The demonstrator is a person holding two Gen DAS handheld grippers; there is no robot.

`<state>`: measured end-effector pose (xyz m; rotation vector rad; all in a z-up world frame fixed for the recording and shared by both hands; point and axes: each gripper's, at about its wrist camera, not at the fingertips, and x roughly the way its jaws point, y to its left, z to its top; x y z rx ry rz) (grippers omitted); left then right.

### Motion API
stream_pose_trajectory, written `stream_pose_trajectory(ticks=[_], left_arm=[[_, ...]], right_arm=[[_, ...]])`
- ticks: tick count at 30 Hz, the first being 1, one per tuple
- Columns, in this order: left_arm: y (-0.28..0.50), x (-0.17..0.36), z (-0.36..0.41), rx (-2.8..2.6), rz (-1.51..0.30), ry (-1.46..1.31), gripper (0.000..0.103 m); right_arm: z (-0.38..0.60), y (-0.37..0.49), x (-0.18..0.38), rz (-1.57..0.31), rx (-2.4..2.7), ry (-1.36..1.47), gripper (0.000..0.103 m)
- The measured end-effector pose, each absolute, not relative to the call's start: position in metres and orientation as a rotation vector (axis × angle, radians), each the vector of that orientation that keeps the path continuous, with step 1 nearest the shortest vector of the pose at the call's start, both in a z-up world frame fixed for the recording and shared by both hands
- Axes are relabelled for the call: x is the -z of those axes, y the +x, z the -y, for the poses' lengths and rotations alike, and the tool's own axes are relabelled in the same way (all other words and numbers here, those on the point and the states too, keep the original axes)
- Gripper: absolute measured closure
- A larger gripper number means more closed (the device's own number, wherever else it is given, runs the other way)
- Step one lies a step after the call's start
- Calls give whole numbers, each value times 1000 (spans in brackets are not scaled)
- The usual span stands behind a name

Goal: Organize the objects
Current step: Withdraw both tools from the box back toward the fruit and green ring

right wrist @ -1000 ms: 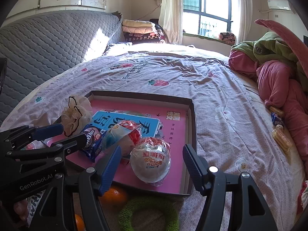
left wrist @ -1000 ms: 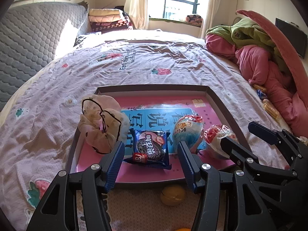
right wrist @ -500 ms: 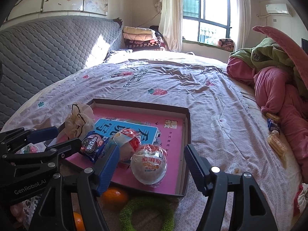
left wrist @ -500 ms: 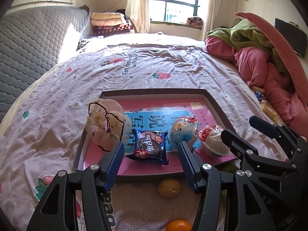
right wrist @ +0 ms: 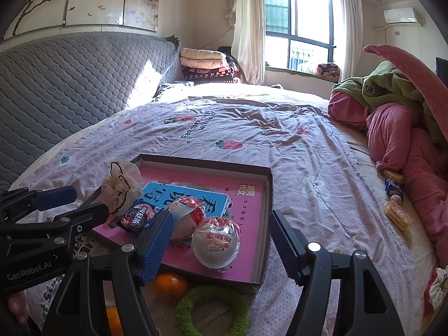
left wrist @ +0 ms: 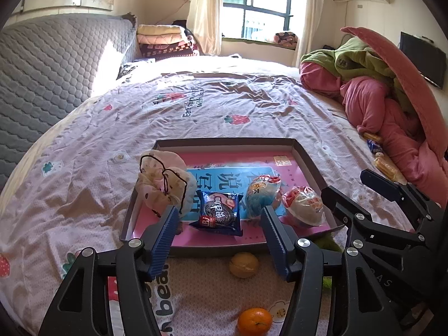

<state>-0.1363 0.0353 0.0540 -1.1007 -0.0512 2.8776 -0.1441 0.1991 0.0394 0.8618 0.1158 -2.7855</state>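
A shallow pink-floored tray (left wrist: 280, 151) (right wrist: 252, 173) lies on the bed. In it are a cream drawstring pouch (left wrist: 162, 184) (right wrist: 120, 190), a dark cookie packet (left wrist: 221, 212) (right wrist: 137, 218), a blue-wrapped bun (left wrist: 261, 196) (right wrist: 187, 212) and a red-and-white wrapped bun (left wrist: 303, 205) (right wrist: 215, 245). My left gripper (left wrist: 219, 211) (right wrist: 81, 201) hovers before the tray's near edge, its jaws opening, with nothing between them. My right gripper (right wrist: 221, 218) (left wrist: 352, 187) stands open beside it, in line with the red-and-white bun, holding nothing.
Two oranges (left wrist: 243, 264) (left wrist: 254, 320) and a green fuzzy ring (right wrist: 212, 310) lie on the sheet just in front of the tray. Snack packets (right wrist: 397, 215) rest by a pile of pink and green bedding (right wrist: 406, 128) at the right. A grey headboard (right wrist: 70, 84) runs along the left.
Both grippers have drawn back and up from the tray, so its contents look farther off and more sheet with the oranges shows. The left jaws stand a little wider.
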Motion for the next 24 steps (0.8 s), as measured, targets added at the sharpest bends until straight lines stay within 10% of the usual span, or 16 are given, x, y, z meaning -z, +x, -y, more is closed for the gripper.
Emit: stream_pose_trajectory(ticks=[24], left_arm=[[-96, -78, -33, -2896, 49, -1059, 31]], right_arm=[[-207, -108, -60, -141, 2831, 714, 26]])
